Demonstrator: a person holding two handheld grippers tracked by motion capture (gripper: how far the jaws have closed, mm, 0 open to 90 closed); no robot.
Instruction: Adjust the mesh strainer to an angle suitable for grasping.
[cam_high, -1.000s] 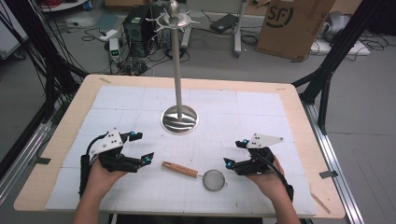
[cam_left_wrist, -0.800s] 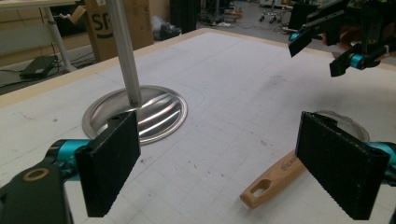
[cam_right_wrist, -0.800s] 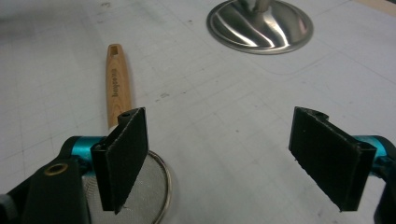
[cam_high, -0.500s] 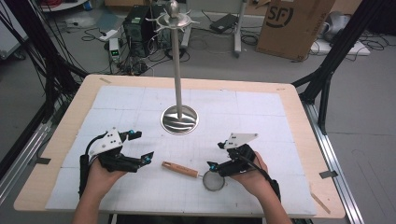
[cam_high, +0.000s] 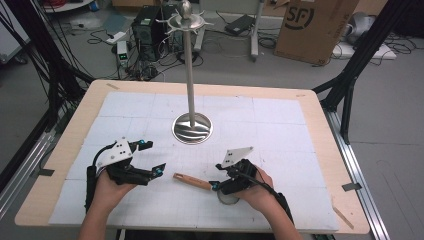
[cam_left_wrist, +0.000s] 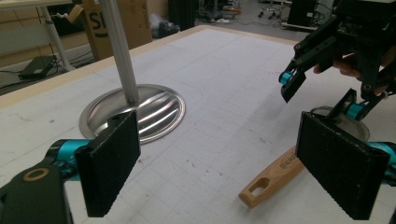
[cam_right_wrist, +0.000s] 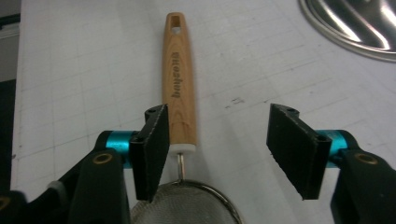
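A small strainer (cam_high: 204, 185) is lying flat on the counter (cam_high: 310, 125), on its white gridded mat, in front of the shiny metal stand (cam_high: 192, 127) (a thin pole rising from a round ribbed base). Its handle is smooth pale wood with a slot at the free end; its bowl is fine wire mesh inside a metal ring, joined by a thin wire and white collar. The long axis is running across the counter, handle end pointing toward the left gripper (cam_high: 150, 161), bowl lying under the right gripper (cam_high: 220, 186).

The right gripper (cam_right_wrist: 217, 149) is hovering just over the joint between handle and bowl, its ribbed black pads spread wide and grasping nothing. The right gripper view is showing lettering burned into the wood. The left gripper (cam_left_wrist: 233, 168) is resting beside the stand's base, also spread and empty; its view is showing the strainer (cam_left_wrist: 280, 175) and the right gripper (cam_left_wrist: 322, 98) beyond.
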